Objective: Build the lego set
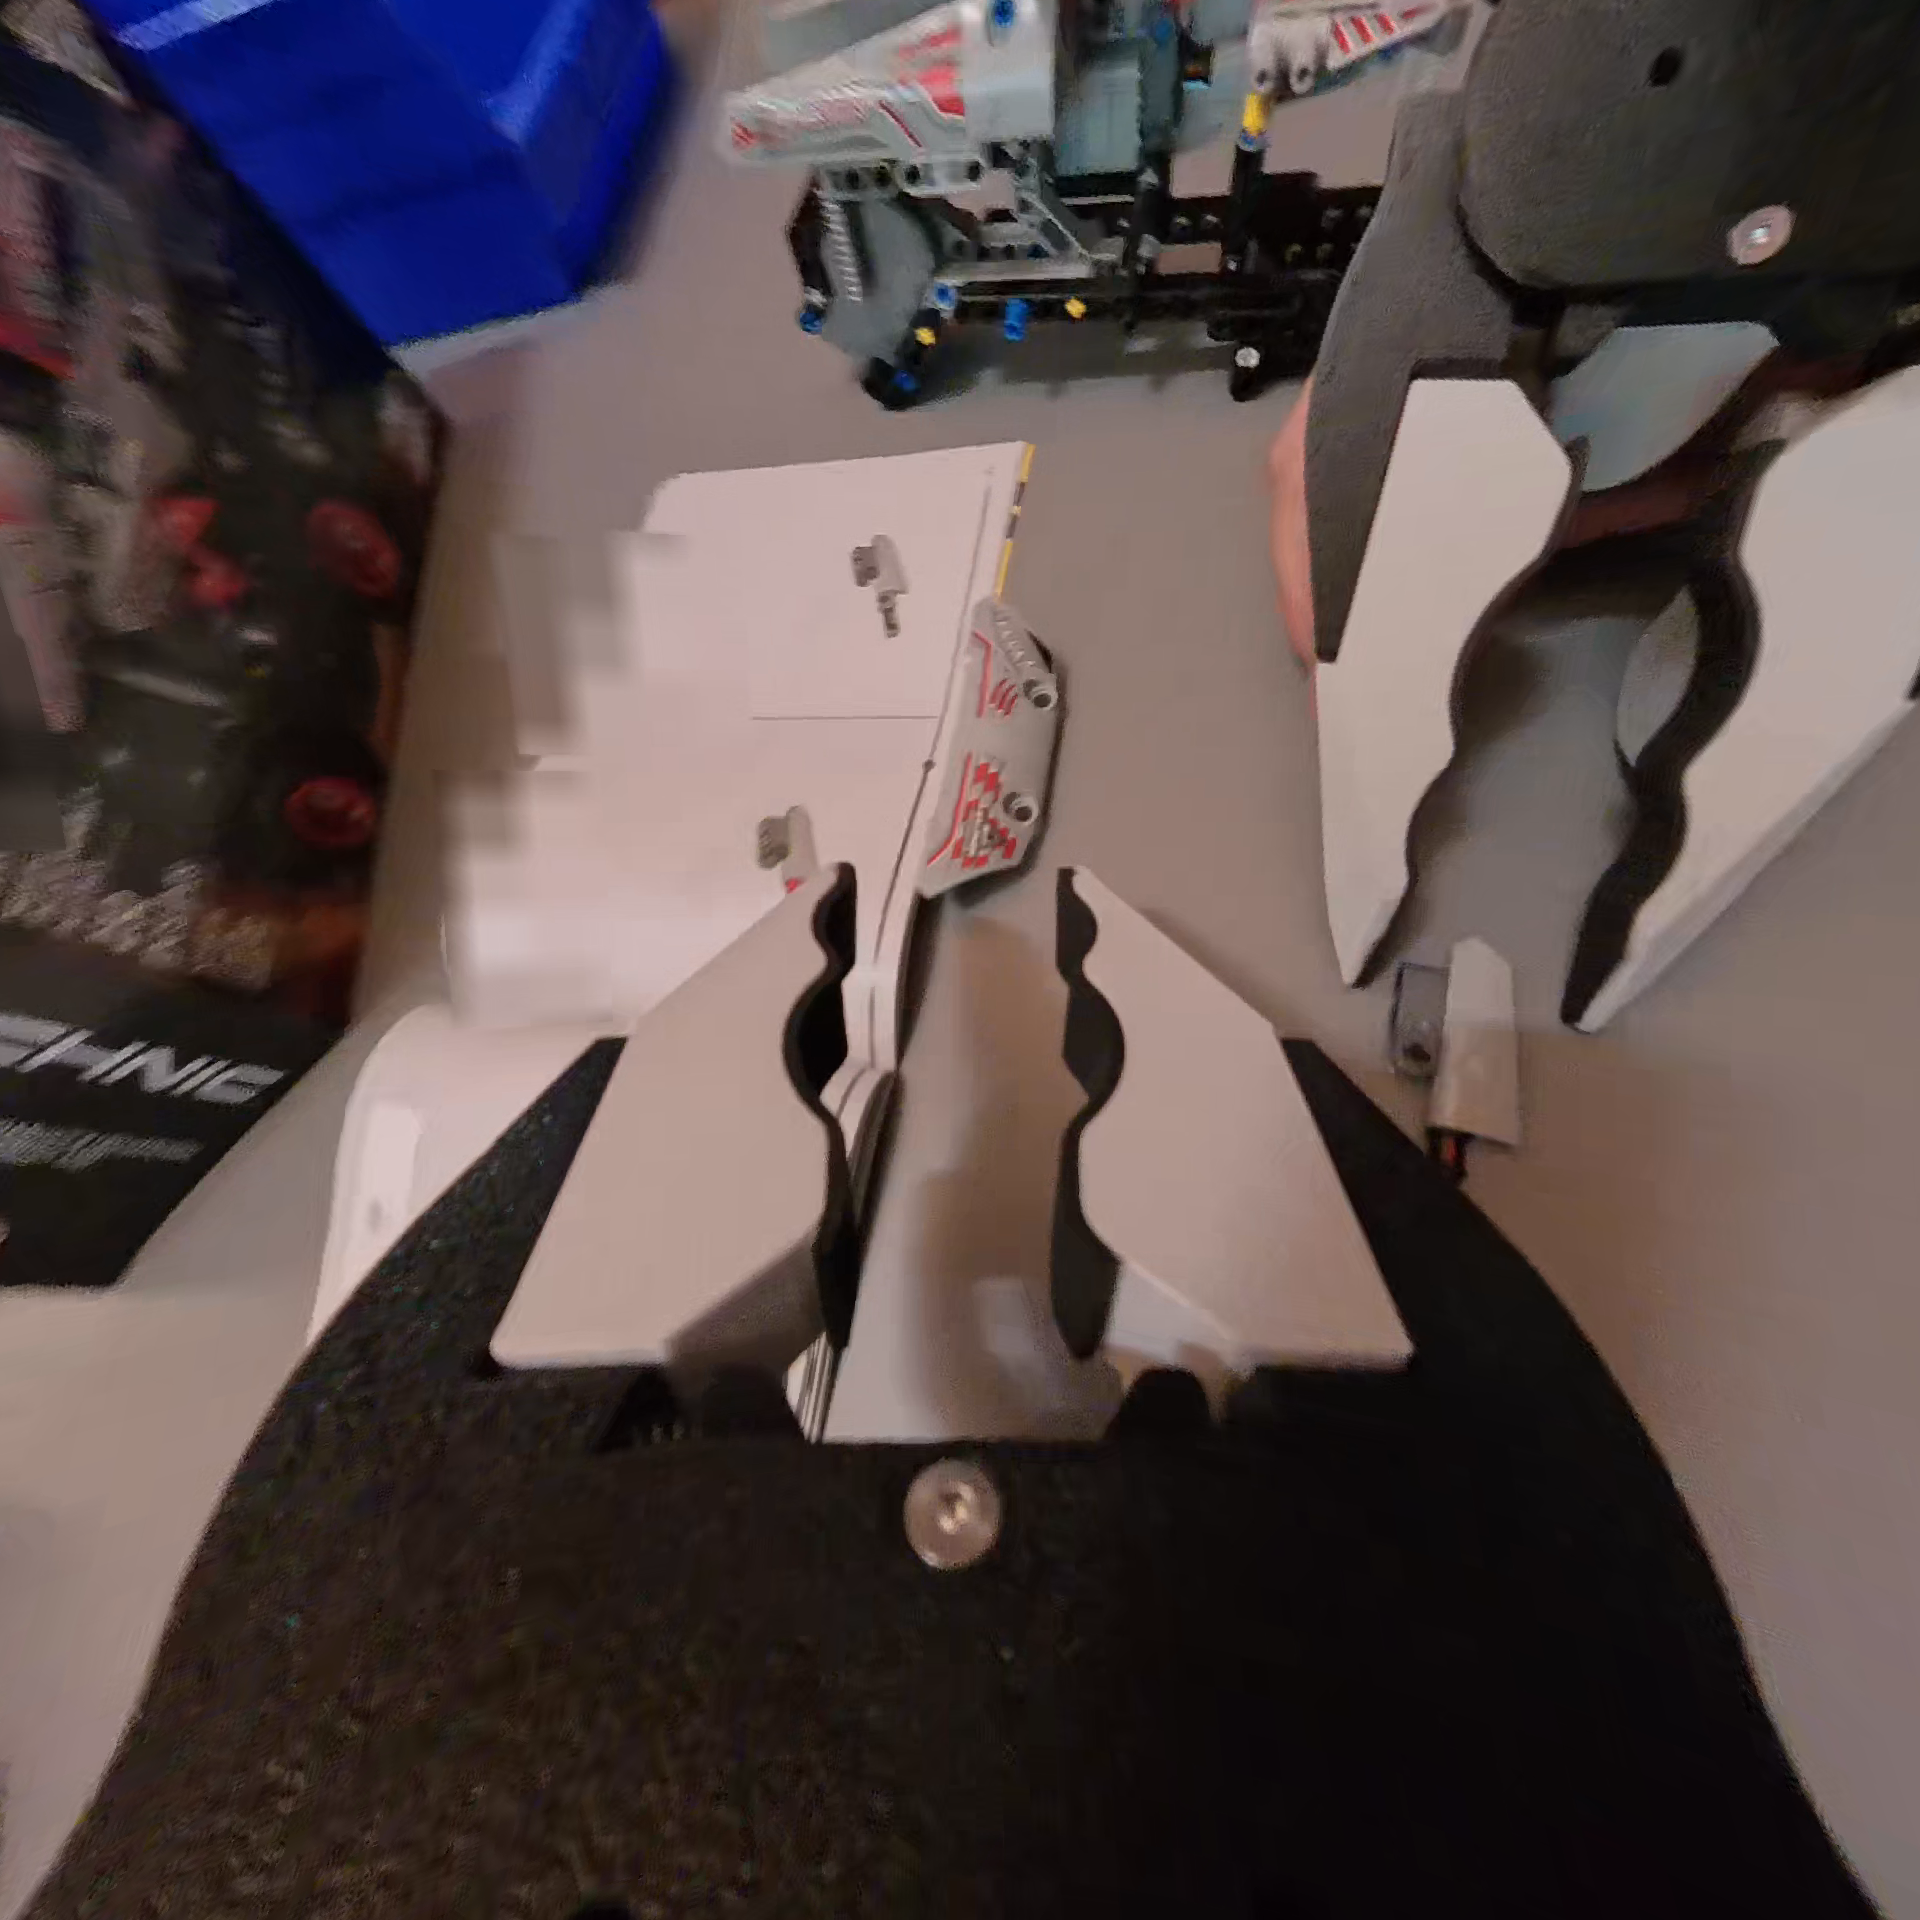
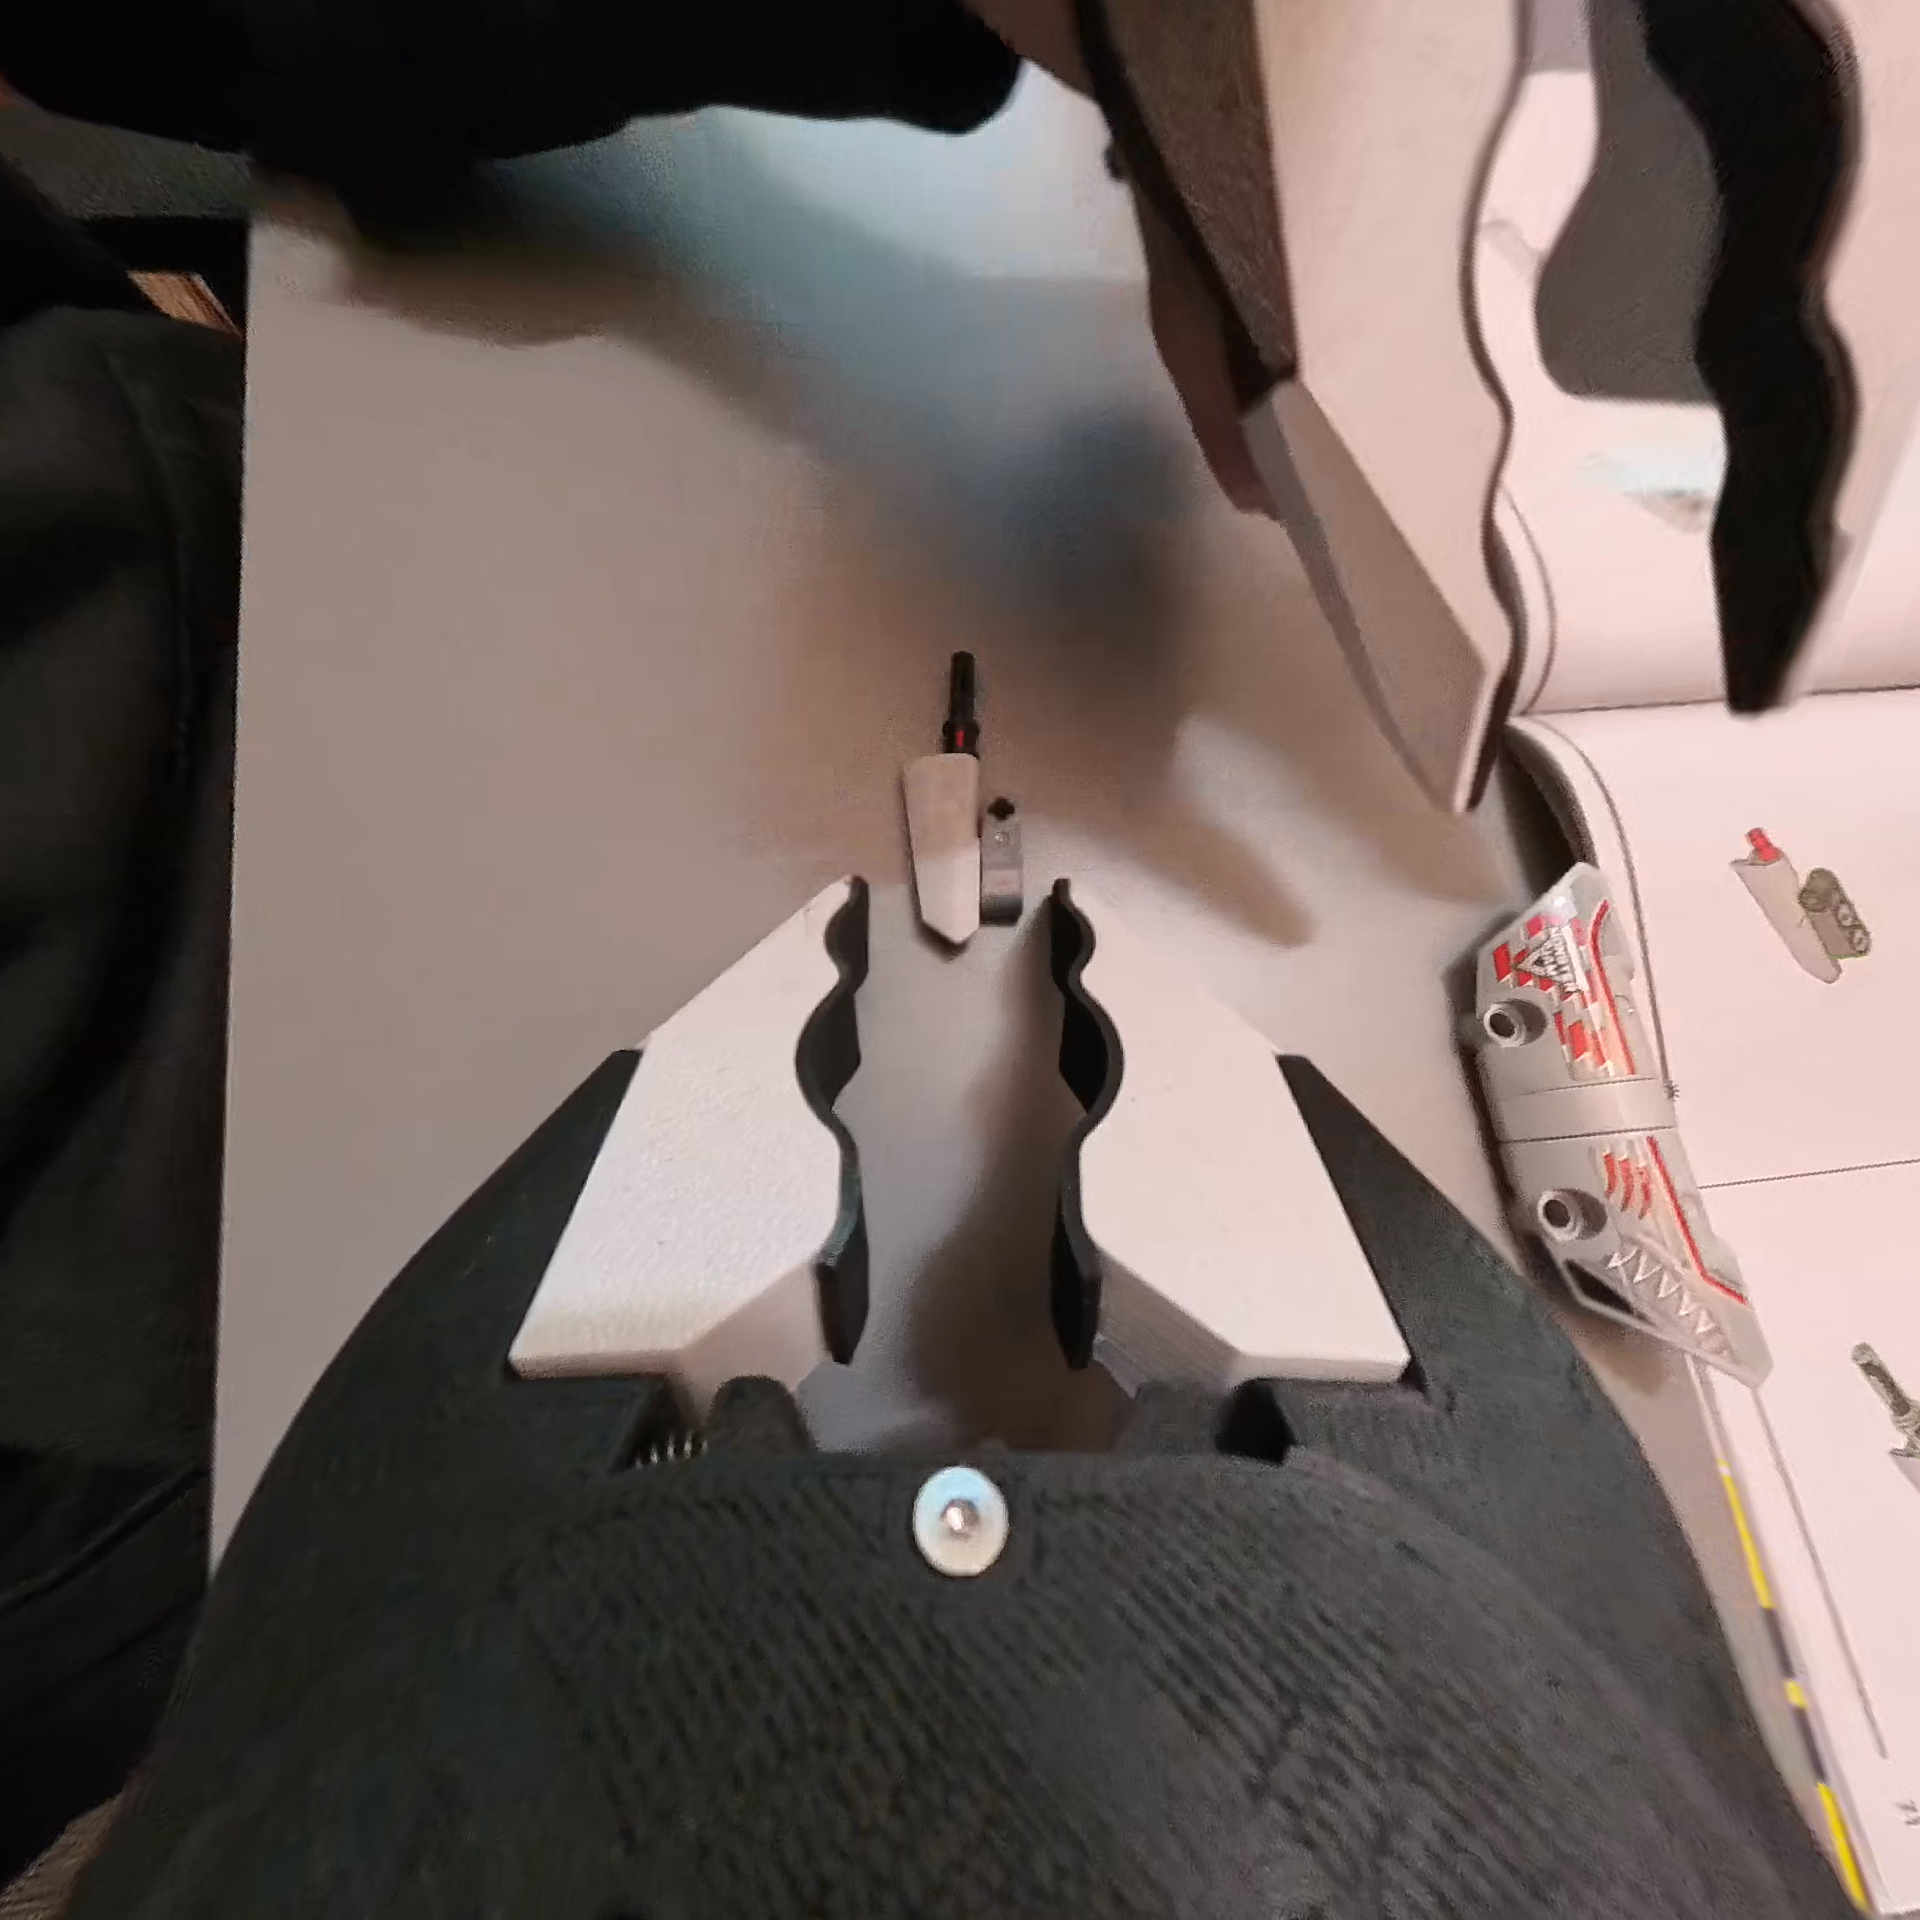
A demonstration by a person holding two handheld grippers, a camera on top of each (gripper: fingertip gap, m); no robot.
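A small light-grey wedge piece (image 2: 943, 862) with a dark connector and a black axle lies on the table. Its near end sits between the tips of my right gripper (image 2: 958, 888), which is open and not touching it. The piece also shows in the left wrist view (image 1: 1467, 1049), under the right gripper (image 1: 1470, 997). A grey curved panel with red stickers (image 1: 992, 769) lies on the edge of the open instruction booklet (image 1: 810, 623). My left gripper (image 1: 956, 883) is open and empty, just short of that panel. The panel (image 2: 1590, 1122) and the left gripper (image 2: 1616, 748) also show in the right wrist view.
The partly built grey and black model (image 1: 1039, 187) stands at the back. A blue box (image 1: 416, 145) and the dark set box (image 1: 156, 727) are at the left. The table edge (image 2: 234, 831) runs down the left of the right wrist view, with dark clothing beyond.
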